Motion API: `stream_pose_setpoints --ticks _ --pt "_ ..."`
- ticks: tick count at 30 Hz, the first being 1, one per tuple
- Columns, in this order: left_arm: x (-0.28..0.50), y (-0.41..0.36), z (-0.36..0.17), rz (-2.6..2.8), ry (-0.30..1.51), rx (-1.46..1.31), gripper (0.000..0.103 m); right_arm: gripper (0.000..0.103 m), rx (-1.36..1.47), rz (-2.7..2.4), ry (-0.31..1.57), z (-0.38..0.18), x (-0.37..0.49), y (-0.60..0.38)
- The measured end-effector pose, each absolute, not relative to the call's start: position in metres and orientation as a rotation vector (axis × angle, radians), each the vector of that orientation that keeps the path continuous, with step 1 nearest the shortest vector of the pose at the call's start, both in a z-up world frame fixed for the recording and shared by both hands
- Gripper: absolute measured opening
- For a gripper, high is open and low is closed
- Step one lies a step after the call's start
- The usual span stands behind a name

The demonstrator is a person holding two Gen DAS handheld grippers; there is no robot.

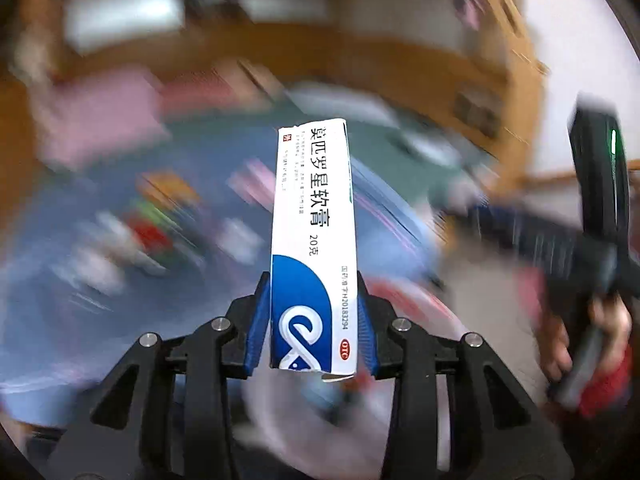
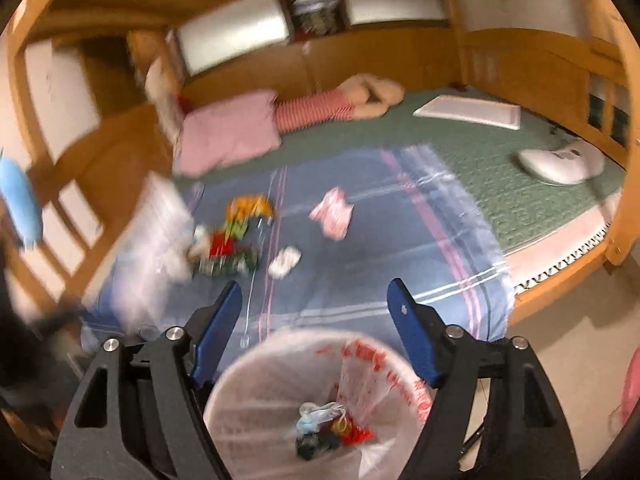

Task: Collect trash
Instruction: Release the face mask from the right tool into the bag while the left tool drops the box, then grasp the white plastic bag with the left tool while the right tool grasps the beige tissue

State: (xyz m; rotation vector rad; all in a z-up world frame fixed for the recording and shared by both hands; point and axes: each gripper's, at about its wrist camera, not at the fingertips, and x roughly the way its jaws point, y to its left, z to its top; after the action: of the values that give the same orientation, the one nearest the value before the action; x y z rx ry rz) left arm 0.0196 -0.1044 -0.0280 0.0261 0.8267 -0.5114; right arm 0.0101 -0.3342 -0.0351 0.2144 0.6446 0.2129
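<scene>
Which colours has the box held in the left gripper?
The box is white with a blue end, best seen in the left wrist view.

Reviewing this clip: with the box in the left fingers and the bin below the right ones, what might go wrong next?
1. The left gripper pinches the ointment box only at its bottom end, so the long free end could tip or slip out.
2. The bin has a loose bag liner; a drop from the side might miss it.
3. Wrappers and tissues on the blue sheet are easy to overlook.

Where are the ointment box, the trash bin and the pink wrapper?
ointment box [image 1: 312,240], left wrist view, middle of its printed face
trash bin [image 2: 256,380], right wrist view, bag-lined inner wall
pink wrapper [image 2: 333,213], right wrist view, its centre
</scene>
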Motion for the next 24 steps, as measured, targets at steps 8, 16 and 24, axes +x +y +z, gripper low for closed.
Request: stream_pose_setpoints --ticks 8,16,24 --pt "0.024 -0.148 -0.114 -0.669 1.133 0.139 0.088 0.077 0.329 0.189 0.683 -0.044 0.020 -0.359" --pt "0.085 -0.036 -0.086 -0.320 0.964 -0.075 0.090 0.077 0.297 0.193 0.736 -0.066 0.029 -0.348" --pt "0.235 0.141 -0.120 0.224 1.006 -0.297 0.090 0.077 0.328 0.206 0.844 -0.106 0.057 -0.332"
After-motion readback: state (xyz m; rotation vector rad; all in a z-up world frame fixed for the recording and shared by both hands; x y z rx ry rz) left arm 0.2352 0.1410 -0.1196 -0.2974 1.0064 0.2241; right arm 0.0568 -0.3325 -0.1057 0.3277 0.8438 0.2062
